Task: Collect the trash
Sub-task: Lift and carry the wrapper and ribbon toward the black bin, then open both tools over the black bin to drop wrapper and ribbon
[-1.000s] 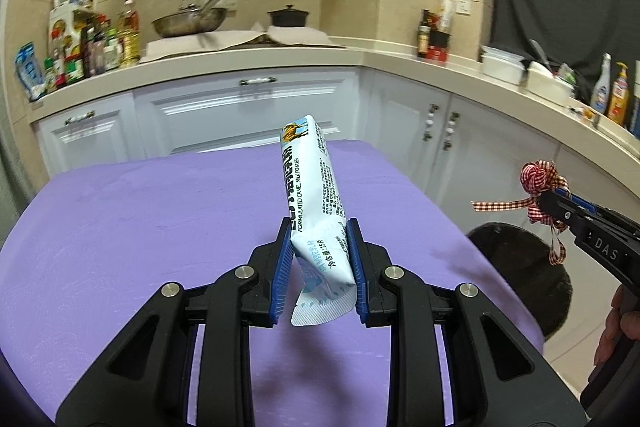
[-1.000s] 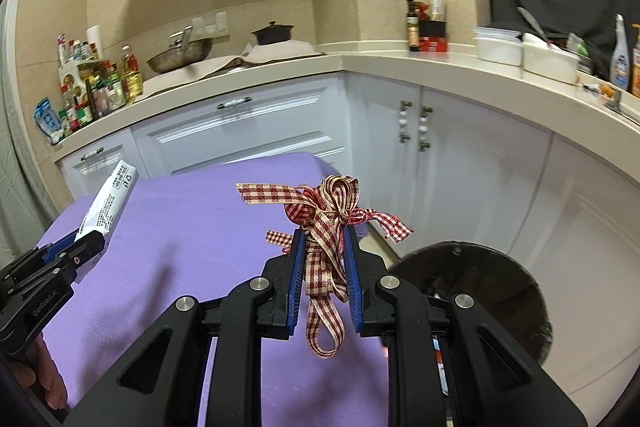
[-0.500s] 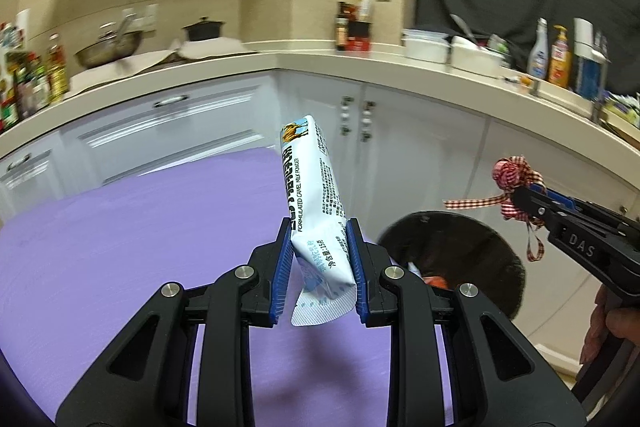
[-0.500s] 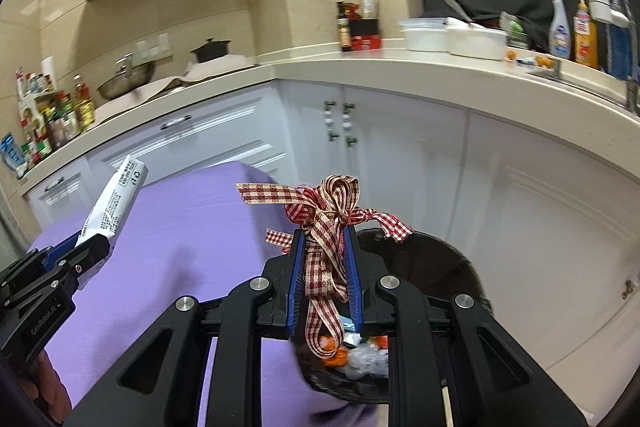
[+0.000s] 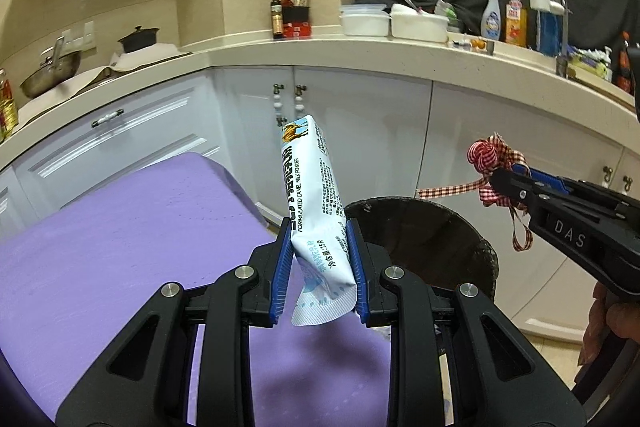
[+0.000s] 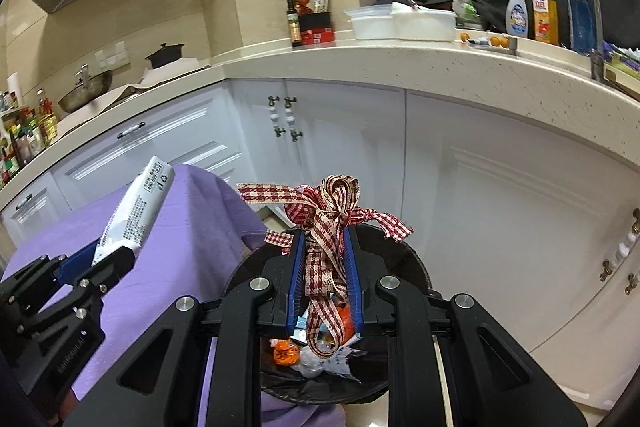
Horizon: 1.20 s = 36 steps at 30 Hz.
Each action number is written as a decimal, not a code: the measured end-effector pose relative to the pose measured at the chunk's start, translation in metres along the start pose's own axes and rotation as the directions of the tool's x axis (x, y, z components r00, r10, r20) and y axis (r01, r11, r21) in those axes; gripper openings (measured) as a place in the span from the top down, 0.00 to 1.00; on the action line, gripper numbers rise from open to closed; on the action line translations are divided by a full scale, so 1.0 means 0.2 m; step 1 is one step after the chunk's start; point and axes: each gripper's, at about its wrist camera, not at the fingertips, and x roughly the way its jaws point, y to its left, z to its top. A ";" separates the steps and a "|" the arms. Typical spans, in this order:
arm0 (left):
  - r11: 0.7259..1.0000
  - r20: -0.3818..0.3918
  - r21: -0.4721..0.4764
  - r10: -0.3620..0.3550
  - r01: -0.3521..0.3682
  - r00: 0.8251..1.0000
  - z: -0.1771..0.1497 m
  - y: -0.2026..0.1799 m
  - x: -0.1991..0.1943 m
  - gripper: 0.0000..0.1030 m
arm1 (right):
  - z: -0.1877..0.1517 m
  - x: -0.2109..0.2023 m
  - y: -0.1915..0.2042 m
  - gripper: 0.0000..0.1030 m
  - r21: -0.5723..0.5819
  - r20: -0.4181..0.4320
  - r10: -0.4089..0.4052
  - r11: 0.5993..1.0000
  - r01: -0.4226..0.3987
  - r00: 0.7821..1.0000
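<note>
Right gripper (image 6: 325, 279), jaws clamped on the checked ribbon bow (image 6: 328, 219), hangs over the trash bin (image 5: 460, 227) for a drop; left gripper (image 5: 320, 267), jaws pinching the milk-powder sachet (image 5: 312, 203), seems short of the bin's rim, above the purple surface (image 5: 120, 247).

Open air is lying above the trash bin (image 6: 416, 267) at lower centre; the purple-covered table (image 6: 180, 227) is crowding its left rim, white cabinets (image 6: 480, 187) are standing behind.
</note>
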 end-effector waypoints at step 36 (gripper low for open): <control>0.998 -0.108 0.031 -0.043 0.046 0.993 -0.02 -0.14 0.36 0.51 | -0.03 0.28 -0.11 0.59 0.062 -0.066 -0.037 0.997 0.041 0.997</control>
